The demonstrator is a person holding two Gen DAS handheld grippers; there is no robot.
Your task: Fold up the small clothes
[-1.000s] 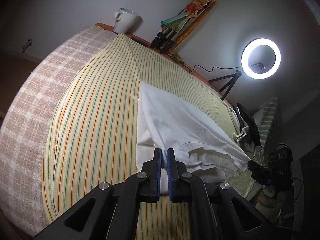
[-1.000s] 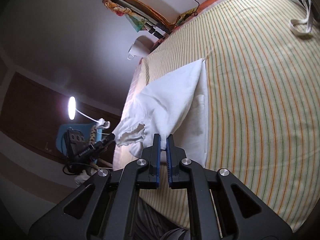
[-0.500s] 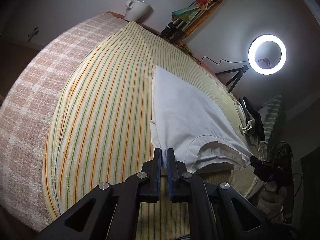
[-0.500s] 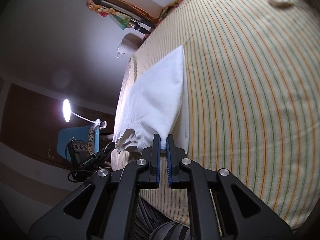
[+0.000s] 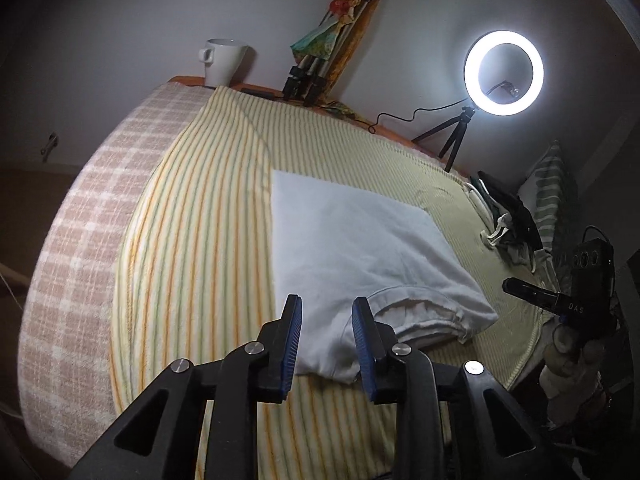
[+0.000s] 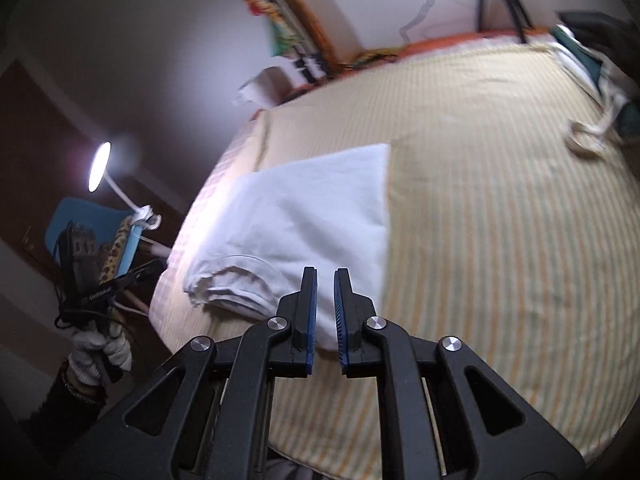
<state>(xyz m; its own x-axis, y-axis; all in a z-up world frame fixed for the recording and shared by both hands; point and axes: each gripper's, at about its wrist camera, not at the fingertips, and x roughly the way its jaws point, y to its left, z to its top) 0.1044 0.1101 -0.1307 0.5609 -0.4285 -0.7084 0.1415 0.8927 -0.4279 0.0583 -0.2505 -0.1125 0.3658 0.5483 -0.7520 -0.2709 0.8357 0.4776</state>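
A white garment (image 5: 352, 240) lies folded over on the striped yellow blanket (image 5: 200, 240), its near edge bunched. My left gripper (image 5: 326, 320) is open just over the near left corner, holding nothing. In the right wrist view the same garment (image 6: 312, 208) lies flat, and my right gripper (image 6: 326, 288) is open a little at its near edge, jaws apart with cloth showing behind the gap. The right-hand gripper also shows at the right edge of the left wrist view (image 5: 560, 300).
A white mug (image 5: 222, 60), a folded tripod (image 5: 320, 64) and a ring light (image 5: 504, 72) stand at the far edge. A pile of dark and light clothes (image 5: 504, 220) lies at the right. A checked cloth (image 5: 80, 240) covers the left side.
Both grippers were shut on the white garment and have opened, letting it go. The lifted cloth has dropped flat onto the lower layer. The right view has swung and is blurred.
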